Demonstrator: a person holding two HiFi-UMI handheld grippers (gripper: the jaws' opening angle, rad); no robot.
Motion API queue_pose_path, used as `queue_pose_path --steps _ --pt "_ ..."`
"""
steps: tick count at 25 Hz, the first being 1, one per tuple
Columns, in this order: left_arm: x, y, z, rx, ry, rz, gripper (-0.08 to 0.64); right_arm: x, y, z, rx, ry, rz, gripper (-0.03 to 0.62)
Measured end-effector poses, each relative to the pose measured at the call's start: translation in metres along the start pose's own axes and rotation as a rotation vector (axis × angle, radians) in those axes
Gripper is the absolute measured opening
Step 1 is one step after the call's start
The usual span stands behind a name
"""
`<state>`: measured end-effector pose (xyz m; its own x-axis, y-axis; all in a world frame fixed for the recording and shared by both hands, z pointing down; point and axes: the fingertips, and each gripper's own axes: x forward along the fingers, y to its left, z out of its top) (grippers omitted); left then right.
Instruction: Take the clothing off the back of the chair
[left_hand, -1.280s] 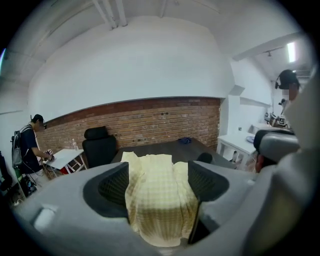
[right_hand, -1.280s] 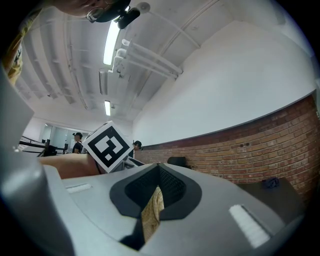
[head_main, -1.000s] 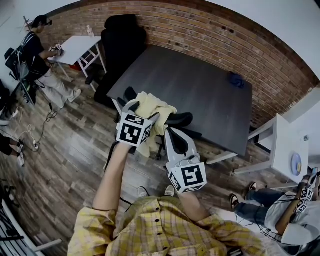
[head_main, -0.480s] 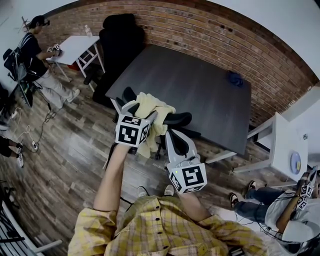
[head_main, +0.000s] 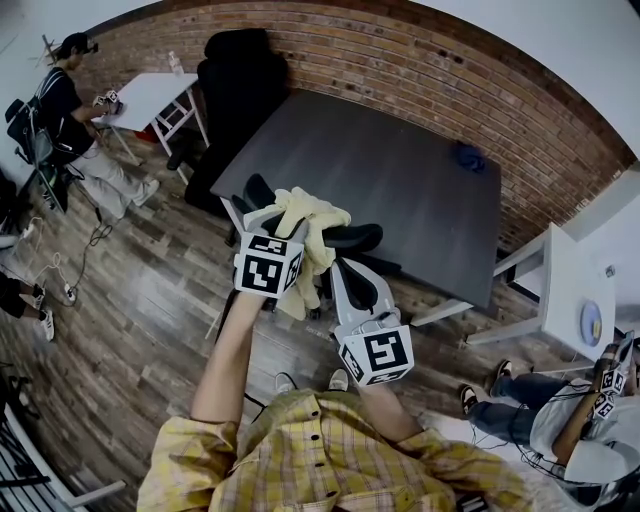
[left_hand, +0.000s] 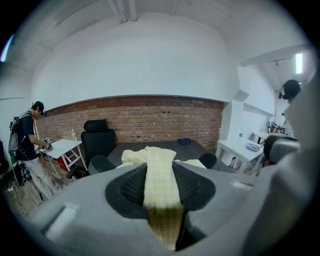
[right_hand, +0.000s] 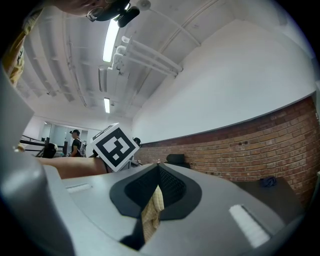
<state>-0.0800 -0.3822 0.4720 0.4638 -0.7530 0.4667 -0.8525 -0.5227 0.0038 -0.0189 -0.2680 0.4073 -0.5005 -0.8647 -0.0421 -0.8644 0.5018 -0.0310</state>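
A pale yellow garment (head_main: 308, 222) hangs over the back of a black office chair (head_main: 357, 238) by the dark table. My left gripper (head_main: 283, 222) reaches it from the left; its jaws have just been closing, and in the left gripper view its pads press on a fold of the garment (left_hand: 160, 172). My right gripper (head_main: 336, 266) stands just right of the hanging cloth, jaws together. In the right gripper view a strip of the garment (right_hand: 152, 212) sits pinched between its pads (right_hand: 172, 187), and the left gripper's marker cube (right_hand: 115, 145) shows at the left.
The dark table (head_main: 380, 175) lies beyond the chair, with a blue cloth (head_main: 470, 158) near its far edge. A second black chair (head_main: 240, 85) stands at the back left. A person (head_main: 70, 115) stands by a white table (head_main: 150, 95); another person (head_main: 575, 420) sits at the right.
The left gripper's jaws, wide open round the garment a second ago, have closed on it, and the cloth has bunched up slightly. The right gripper has kept still.
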Motion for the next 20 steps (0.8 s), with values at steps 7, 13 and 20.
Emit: queue_pose_path --steps 7,13,20 --pt "-0.007 -0.007 0.000 -0.027 -0.011 0.000 0.101 0.002 0.001 0.004 -0.002 0.006 0.002 0.006" --pt "-0.018 -0.012 0.010 -0.066 -0.062 0.002 0.098 0.004 -0.004 0.013 -0.004 0.005 -0.010 0.006" --pt "-0.043 -0.018 0.026 -0.068 -0.148 0.001 0.100 0.001 -0.001 0.027 0.002 -0.013 -0.005 0.006"
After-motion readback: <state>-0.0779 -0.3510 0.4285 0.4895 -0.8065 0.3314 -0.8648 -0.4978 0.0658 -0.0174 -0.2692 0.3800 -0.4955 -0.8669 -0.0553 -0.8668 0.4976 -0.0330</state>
